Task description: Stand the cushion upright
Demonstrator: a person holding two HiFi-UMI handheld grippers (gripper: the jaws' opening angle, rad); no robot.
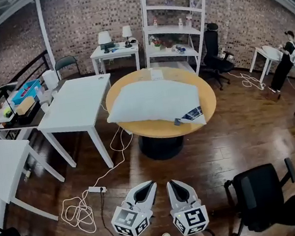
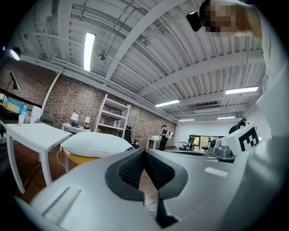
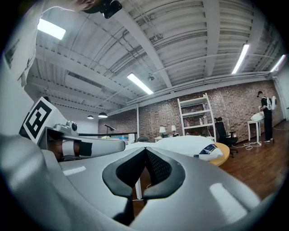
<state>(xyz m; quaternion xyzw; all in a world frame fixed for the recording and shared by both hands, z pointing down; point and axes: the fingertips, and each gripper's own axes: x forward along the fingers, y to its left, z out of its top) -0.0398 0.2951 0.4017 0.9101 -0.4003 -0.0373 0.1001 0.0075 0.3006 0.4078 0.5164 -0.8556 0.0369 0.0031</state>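
Currently white cushion [image 1: 153,102] lies flat on round wooden desk [image 1: 208,101], well ahead of grippers. Blue-and-white label [image 1: 193,115] at cushion's near right corner, by desk edge; print too small to read. Left gripper [image 1: 146,187], right gripper [image 1: 174,184]: fingers clenched, empty. Open wood floor [image 1: 160,167] between; white desk [image 1: 75,108] left, black chair [image 1: 261,191] right.
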